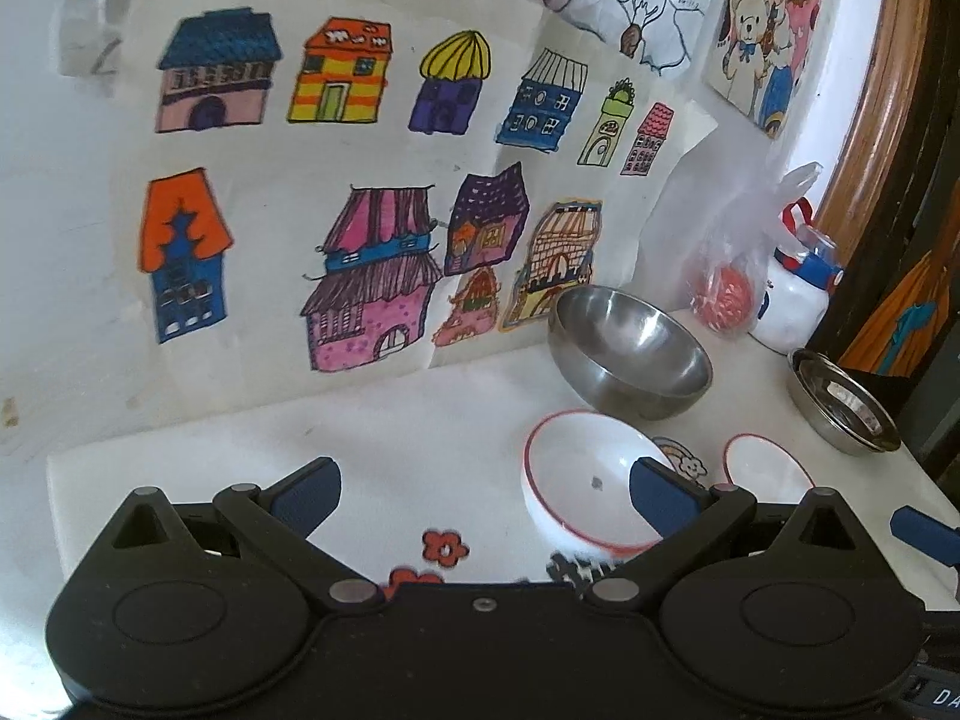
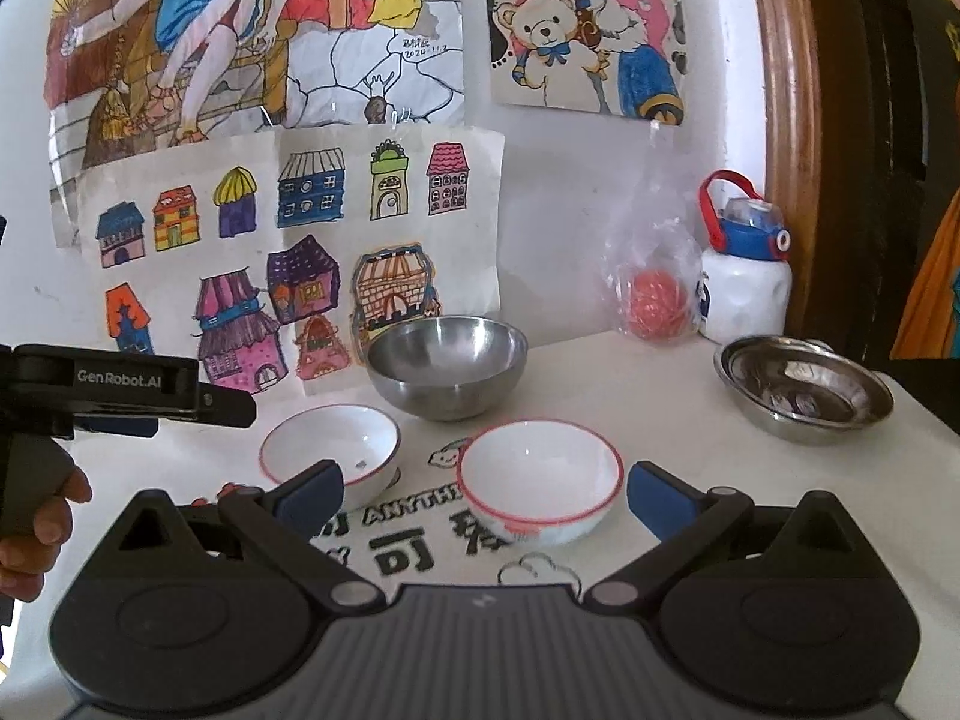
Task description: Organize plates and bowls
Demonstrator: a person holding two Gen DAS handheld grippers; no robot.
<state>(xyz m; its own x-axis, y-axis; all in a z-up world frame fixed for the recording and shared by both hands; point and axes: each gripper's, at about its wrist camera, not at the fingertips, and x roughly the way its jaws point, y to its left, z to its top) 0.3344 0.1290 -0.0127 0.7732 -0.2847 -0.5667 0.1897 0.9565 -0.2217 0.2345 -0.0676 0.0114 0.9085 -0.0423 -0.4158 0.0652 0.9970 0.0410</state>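
1. Two grippers, left gripper (image 1: 485, 483) and right gripper (image 2: 485, 487), both spread and empty.
2. White bowl (image 2: 540, 477) sits between the right fingers; steel bowl (image 2: 447, 366) beyond.
3. Glazed rim could slip from a shallow pinch.

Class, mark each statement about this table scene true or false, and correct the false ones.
1. Two white bowls have red rims. True.
2. The steel bowl is stacked inside a white bowl. False: it stands alone behind them.
3. The right gripper is open. True.
4. The left gripper holds a bowl. False: it is open and empty.
5. The bottle lies on its side. False: it stands upright.
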